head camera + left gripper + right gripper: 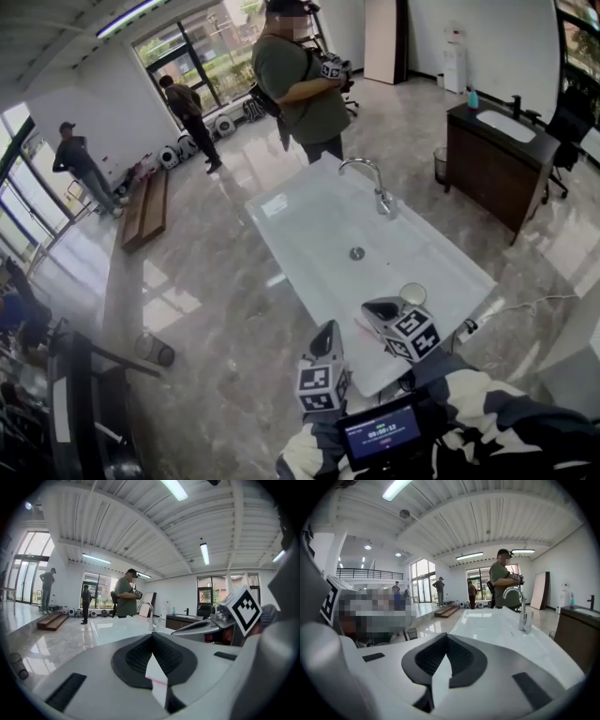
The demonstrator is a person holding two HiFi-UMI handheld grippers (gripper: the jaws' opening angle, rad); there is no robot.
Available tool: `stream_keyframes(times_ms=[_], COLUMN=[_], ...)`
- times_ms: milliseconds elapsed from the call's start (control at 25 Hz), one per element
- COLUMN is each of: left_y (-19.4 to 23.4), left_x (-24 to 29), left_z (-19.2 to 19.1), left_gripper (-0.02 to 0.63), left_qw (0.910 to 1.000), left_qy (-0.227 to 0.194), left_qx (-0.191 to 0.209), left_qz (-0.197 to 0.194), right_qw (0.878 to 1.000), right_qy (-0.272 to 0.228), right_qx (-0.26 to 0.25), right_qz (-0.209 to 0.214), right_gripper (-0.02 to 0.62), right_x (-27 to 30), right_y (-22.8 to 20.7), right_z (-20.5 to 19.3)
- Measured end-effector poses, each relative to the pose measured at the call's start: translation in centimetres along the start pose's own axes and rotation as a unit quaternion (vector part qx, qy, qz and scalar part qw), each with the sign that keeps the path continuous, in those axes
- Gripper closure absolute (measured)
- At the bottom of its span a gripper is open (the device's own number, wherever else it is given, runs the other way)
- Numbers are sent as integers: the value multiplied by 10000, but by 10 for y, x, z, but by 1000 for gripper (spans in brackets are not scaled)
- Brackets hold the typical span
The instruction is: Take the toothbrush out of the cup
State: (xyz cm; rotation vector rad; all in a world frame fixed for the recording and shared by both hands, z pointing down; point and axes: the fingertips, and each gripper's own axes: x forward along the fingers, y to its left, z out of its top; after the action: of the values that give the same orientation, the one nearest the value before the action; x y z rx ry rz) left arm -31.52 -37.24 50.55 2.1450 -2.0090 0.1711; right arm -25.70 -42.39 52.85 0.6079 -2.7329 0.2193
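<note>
toothbrush [361, 328]: thin, pink, apparently lying on white surface [309, 234] near cup [412, 294], lower middle | left gripper [327, 325]: jaws together, empty, pointing up-frame | right gripper [378, 309]: alongside, jaws together, empty, tilted slightly down

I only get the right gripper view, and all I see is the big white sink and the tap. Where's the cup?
Observer: The cup stands near the near edge of the sink, close to the right gripper and outside your view.
Operator: Is anything in it?
Observer: In the head view nothing sticks out of it; it looks empty.
Operator: Is my other gripper holding something?
Observer: No, the left gripper has its jaws shut with nothing between them.
</note>
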Motion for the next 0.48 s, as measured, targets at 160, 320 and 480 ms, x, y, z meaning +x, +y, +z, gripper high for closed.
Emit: stream_keyframes(times_ms=[160, 320, 480], left_y=[-12, -25, -40], left_x=[8, 14, 22], left_z=[18, 26, 29], left_gripper=[601, 601, 601], left_qw=[9996, 9989, 9984], left_qy=[-259, -368, -386], left_qx=[39, 72, 76], left_qz=[-141, -275, -407], right_qw=[9996, 9983, 9968], right_qy=[-227, -382, -459], right_qx=[-63, -157, -320], right_qz=[-125, -404, -569], right_gripper=[586, 588, 589], right_x=[-23, -42, -54], right_y=[-8, -18, -26], right_z=[17, 26, 36])
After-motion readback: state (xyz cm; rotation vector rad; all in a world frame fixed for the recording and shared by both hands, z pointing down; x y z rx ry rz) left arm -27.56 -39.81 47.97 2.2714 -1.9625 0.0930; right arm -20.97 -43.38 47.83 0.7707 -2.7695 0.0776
